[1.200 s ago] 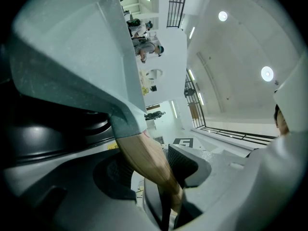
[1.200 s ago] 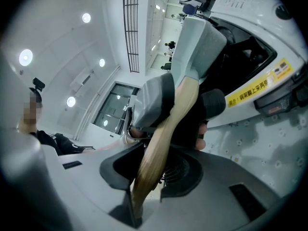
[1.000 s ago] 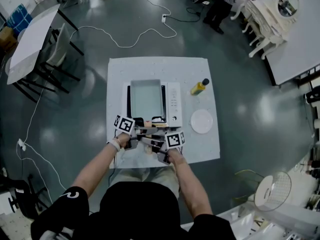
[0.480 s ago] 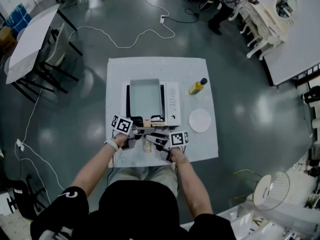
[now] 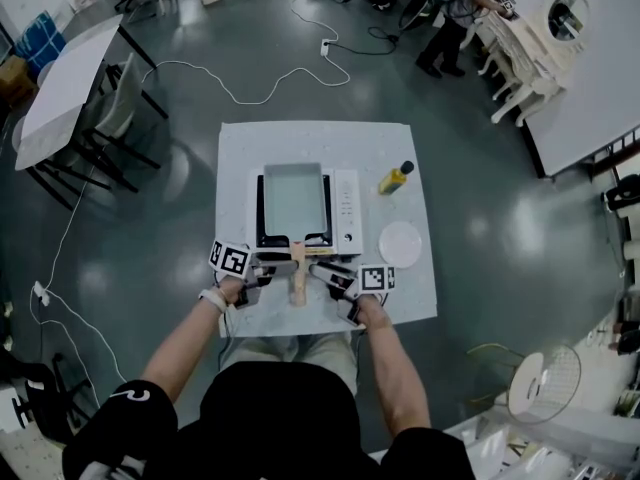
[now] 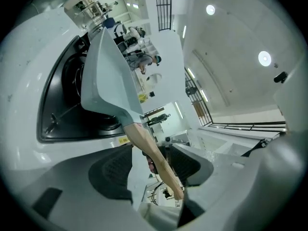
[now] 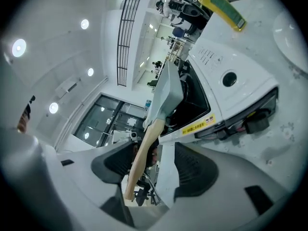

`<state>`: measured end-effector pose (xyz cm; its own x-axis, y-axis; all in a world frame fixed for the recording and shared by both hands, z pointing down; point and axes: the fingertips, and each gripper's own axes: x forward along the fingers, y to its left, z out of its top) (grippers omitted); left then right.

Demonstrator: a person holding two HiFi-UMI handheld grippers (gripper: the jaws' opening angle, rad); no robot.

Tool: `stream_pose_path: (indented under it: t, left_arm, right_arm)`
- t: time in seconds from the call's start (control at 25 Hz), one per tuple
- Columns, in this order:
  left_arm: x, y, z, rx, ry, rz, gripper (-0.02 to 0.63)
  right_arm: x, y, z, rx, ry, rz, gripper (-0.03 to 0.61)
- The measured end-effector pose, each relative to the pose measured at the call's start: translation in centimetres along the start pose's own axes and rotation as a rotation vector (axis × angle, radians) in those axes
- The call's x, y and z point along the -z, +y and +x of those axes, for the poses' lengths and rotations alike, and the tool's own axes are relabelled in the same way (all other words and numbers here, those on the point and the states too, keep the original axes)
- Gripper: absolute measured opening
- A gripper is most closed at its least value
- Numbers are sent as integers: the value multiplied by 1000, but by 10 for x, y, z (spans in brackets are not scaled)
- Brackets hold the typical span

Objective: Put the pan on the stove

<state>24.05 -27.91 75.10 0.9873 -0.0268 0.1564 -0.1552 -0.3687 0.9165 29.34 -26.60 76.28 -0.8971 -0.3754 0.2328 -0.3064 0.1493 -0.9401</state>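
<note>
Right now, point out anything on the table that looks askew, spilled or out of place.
Nothing stands out. The pan sits square on the stove, its wooden handle sticking out over the front edge toward the person. The yellow bottle and white plate sit beside the stove, with no spill visible.

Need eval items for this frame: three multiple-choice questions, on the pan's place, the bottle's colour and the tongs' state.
1. Where is the pan? A. in a sink B. on the stove C. lifted in the air
2. Colour of the bottle? A. red B. blue C. yellow
3. The left tongs and right tongs are: A. both open B. both shut C. only the left shut
Key: B, it rests on the stove's black top; C, yellow body under a dark cap; A, both have just been opening, pads apart and off the wooden handle.
</note>
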Motion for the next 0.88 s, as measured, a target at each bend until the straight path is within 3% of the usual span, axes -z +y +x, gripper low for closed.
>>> stream_pose_path:
  t: [0.16,0.44,0.72,0.88]
  left_arm:
    - [-6,-4,-20,-27,-37,22,236]
    - [-25,-14,-52,-92,-99,71,236]
    - [-60,-35,-76,-166,-187,183,229]
    - [-80,-43,-95,-262,-260,268,199]
  right_arm:
    - [-18,2,-13,40,-47,-58,242]
    - [-56,6,-43,291,-116,-308,153]
    - [-93,39,-62,356,-207,-450,84]
    - [-102,58,-69,419,-216,-551,67]
